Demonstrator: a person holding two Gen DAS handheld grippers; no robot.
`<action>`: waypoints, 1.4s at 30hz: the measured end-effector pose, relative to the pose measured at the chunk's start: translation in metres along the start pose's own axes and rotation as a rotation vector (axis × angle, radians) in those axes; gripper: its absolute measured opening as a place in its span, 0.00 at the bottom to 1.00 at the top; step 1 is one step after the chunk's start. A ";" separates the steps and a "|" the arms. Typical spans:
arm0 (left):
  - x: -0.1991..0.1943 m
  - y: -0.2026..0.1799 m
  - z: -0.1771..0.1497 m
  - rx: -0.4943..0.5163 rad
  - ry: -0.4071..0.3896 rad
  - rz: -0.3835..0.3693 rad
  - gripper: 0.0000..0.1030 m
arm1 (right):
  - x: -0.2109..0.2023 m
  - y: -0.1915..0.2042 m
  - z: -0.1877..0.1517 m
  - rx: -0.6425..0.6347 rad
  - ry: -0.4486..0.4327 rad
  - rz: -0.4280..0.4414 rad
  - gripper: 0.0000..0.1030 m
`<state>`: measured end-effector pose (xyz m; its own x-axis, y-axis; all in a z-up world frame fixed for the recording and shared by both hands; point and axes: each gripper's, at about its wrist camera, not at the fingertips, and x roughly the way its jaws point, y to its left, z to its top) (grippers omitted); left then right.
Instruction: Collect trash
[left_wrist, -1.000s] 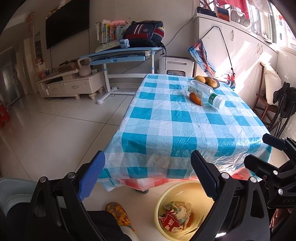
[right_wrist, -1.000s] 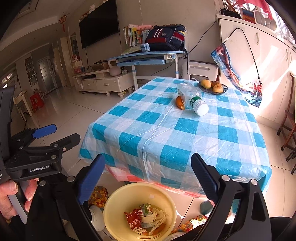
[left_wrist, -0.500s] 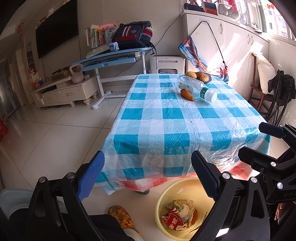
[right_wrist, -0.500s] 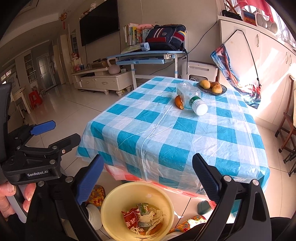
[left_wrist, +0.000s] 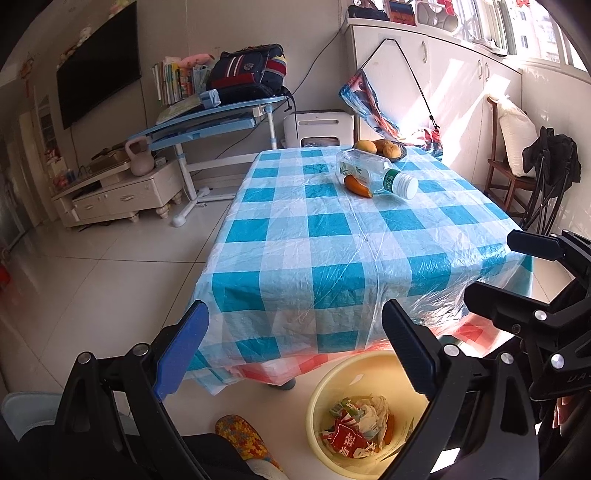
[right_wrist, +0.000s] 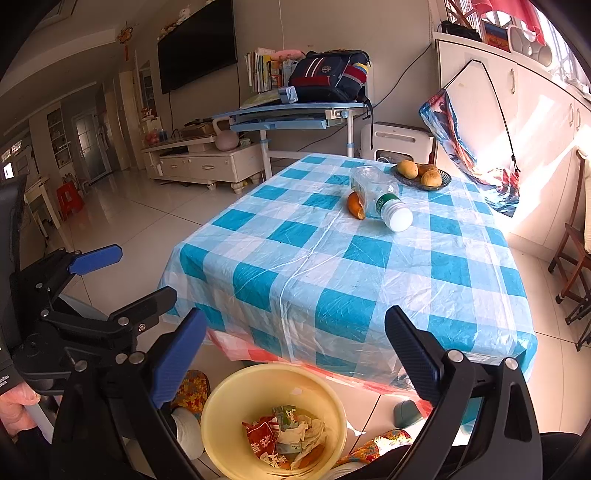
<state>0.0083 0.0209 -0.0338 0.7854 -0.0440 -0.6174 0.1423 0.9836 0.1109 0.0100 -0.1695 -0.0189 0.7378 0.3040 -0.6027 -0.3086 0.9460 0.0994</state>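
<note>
Left gripper (left_wrist: 293, 354): jaws spread wide, nothing between them, held above the floor at the near edge of the table.
Right gripper (left_wrist: 513, 266): at the right edge of the view, jaws apart, empty.
Table (left_wrist: 332, 240): covered in blue-and-white checked plastic cloth.
Plastic bottle (left_wrist: 376, 173): lying on its side at the far end, white cap toward the camera.
Orange peel (left_wrist: 356, 185): touching the bottle's near side.
Fruit dish (left_wrist: 384, 147): behind the bottle.
Yellow bin (left_wrist: 332, 406): on the floor below the table's near edge, holding wrappers and crumpled paper.
</note>
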 end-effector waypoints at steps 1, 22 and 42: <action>0.000 0.001 0.001 -0.003 0.002 0.002 0.92 | 0.000 0.000 0.000 0.000 0.000 0.000 0.91; -0.007 0.014 0.003 -0.072 -0.025 0.006 0.93 | 0.001 0.001 0.000 -0.001 0.003 -0.001 0.91; -0.008 0.015 0.003 -0.072 -0.027 0.004 0.93 | 0.001 0.001 0.000 -0.002 0.004 -0.002 0.91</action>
<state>0.0064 0.0352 -0.0249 0.8020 -0.0437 -0.5957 0.0961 0.9938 0.0566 0.0104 -0.1682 -0.0192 0.7357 0.3019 -0.6063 -0.3087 0.9463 0.0965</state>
